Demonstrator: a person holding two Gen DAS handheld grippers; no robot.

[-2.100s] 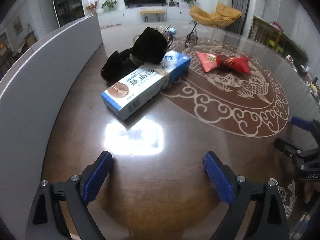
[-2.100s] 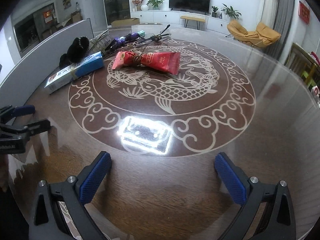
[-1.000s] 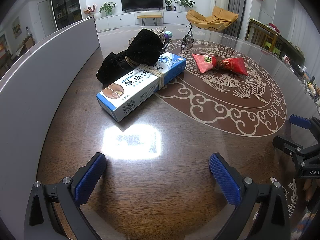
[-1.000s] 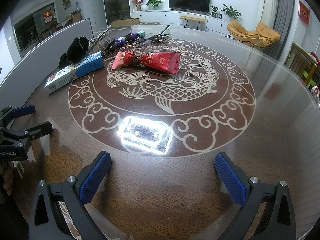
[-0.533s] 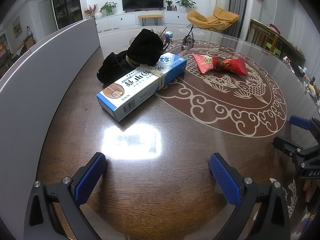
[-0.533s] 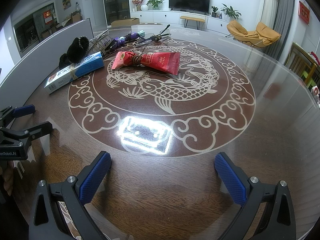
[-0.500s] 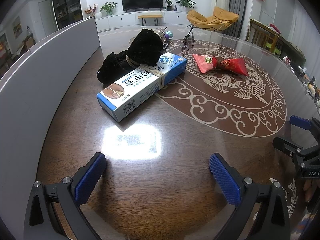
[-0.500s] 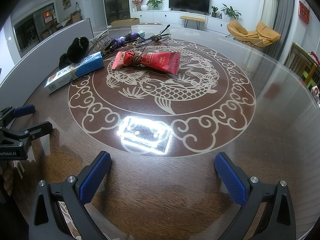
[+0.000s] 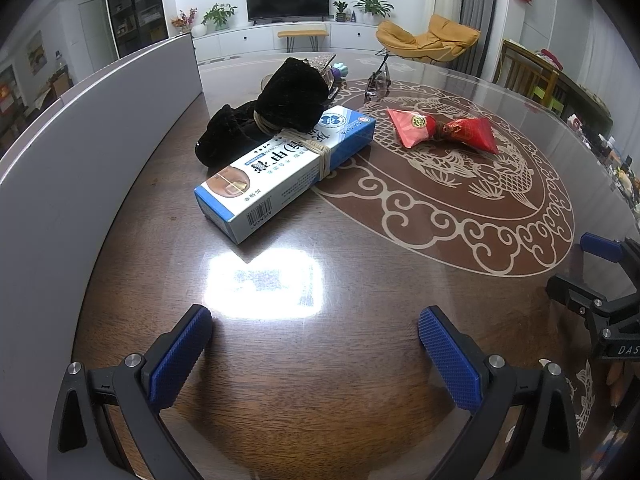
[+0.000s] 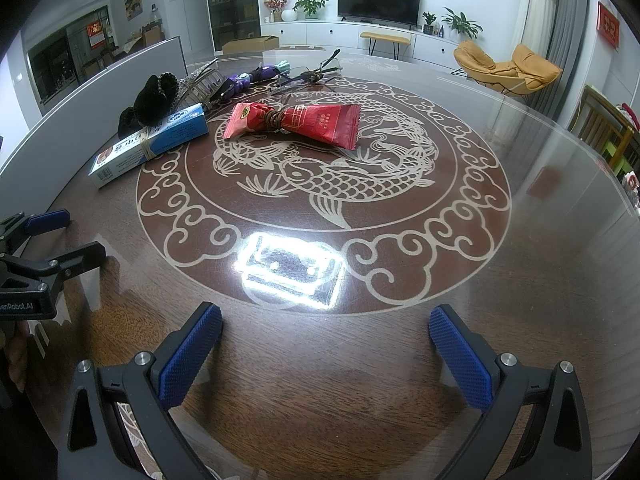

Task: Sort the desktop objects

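Note:
A blue and white box (image 9: 288, 168) with a band around it lies on the round table, a black velvet pouch (image 9: 280, 108) resting partly on its far end. The box (image 10: 152, 144) and pouch (image 10: 154, 98) also show in the right wrist view. A red packet tied in the middle (image 9: 442, 132) (image 10: 296, 122) lies further right on the fish pattern. Glasses (image 10: 312, 74), a purple object (image 10: 248, 78) and a comb (image 10: 200, 80) lie behind. My left gripper (image 9: 316, 340) is open and empty, short of the box. My right gripper (image 10: 326, 338) is open and empty near the table's front.
A grey panel (image 9: 80, 140) stands along the table's left side. The glass-topped table (image 10: 560, 240) carries a fish and cloud pattern. Each gripper shows at the edge of the other's view: the right one (image 9: 600, 280), the left one (image 10: 48, 248).
Over two seconds the left gripper opened wider and drew back slightly from the box. In the last second nothing has visibly moved. The right gripper has stayed still.

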